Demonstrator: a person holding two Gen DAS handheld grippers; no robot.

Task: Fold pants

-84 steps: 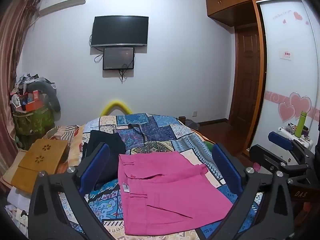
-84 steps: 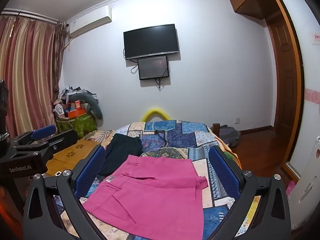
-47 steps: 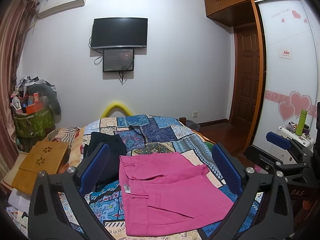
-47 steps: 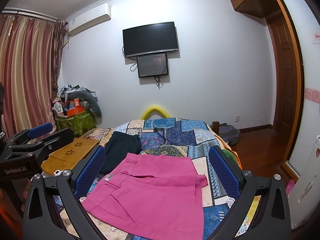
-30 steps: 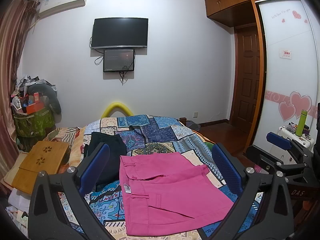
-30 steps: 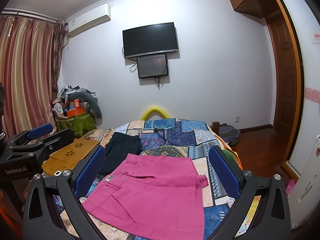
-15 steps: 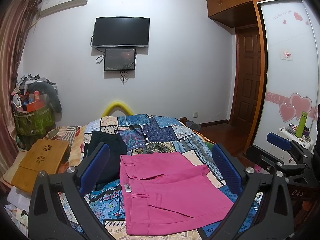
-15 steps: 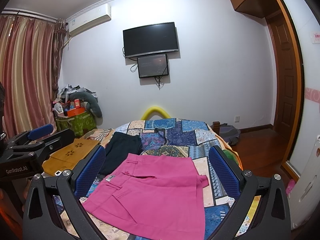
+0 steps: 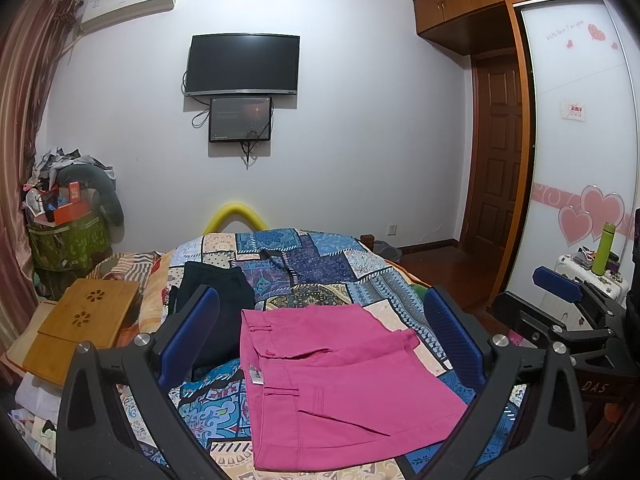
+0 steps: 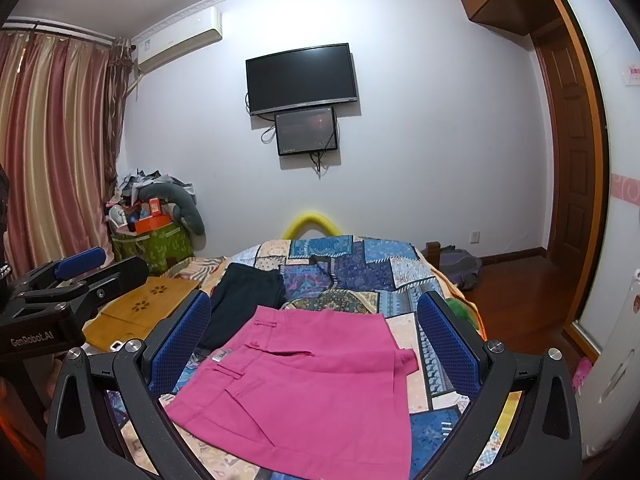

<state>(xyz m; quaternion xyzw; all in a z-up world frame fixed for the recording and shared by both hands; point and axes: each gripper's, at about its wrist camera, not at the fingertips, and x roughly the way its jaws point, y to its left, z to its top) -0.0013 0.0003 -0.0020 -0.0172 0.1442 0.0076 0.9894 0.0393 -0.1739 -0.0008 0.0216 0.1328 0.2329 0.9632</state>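
Currently, the pink pants (image 9: 340, 376) lie folded flat on the near part of the patchwork bedspread (image 9: 320, 268), waistband toward the left, with a small tag at the left edge. Both tools are raised above the bed and touch nothing: the left gripper (image 9: 320, 344) has its blue pads spread wide apart with nothing between them, and the right gripper (image 10: 316, 344) is likewise spread wide and holds nothing. A folded dark garment (image 9: 216, 300) lies just beyond the pants on the left, touching or nearly touching their far left corner. A wooden lap desk (image 9: 80, 324) sits at the left edge of the bed. A yellow foam arch (image 9: 236, 216) rises behind the far end of the bed. On the far wall hang a television (image 9: 244, 64) and a smaller screen (image 9: 240, 120) below it, with an air conditioner (image 9: 128, 4) up to the left. A cluttered green bin (image 9: 68, 244) stands in the far left corner. No item lies on top of the pants. Only the left wrist view shows the wardrobe door with pink hearts (image 9: 588, 216) and a green bottle (image 9: 600, 248) on the right. Only the right wrist view shows the full striped curtain (image 10: 52, 152) and a bag (image 10: 460, 268) on the floor near the wooden door (image 10: 568, 128).
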